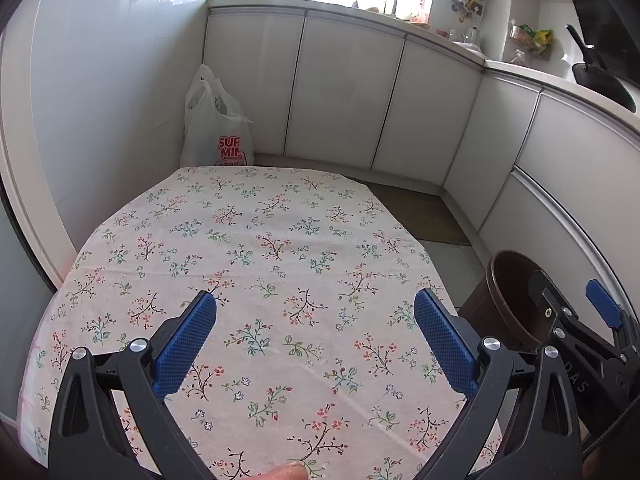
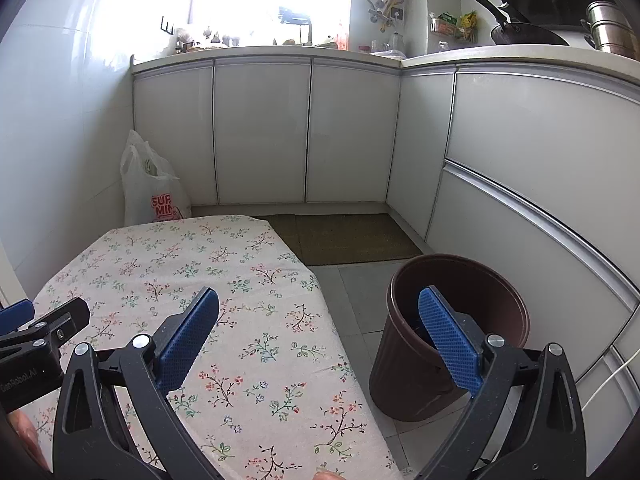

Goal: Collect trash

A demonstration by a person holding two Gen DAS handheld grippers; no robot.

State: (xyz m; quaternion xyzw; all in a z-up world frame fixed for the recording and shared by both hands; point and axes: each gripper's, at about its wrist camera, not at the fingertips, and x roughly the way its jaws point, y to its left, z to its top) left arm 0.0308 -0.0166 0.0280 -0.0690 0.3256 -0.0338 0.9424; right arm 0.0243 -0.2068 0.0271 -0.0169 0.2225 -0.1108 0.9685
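A brown plastic bin (image 2: 452, 340) stands on the tiled floor to the right of a table with a floral cloth (image 2: 200, 280). I see no loose trash on the cloth in either view. My left gripper (image 1: 316, 312) hovers open over the table (image 1: 260, 240) with nothing between its blue pads. My right gripper (image 2: 320, 312) is open too, spanning the table's right edge and the bin, its right pad in front of the bin's mouth. The bin (image 1: 508, 288) shows at the right of the left wrist view, partly behind the right gripper (image 1: 576, 312).
A white plastic bag with red print (image 2: 156, 192) sits on the floor in the corner beyond the table. White cabinets (image 2: 304, 132) run along the back and right. A brown mat (image 2: 352, 238) lies on the floor. A wok (image 2: 524, 32) and pot rest on the counter.
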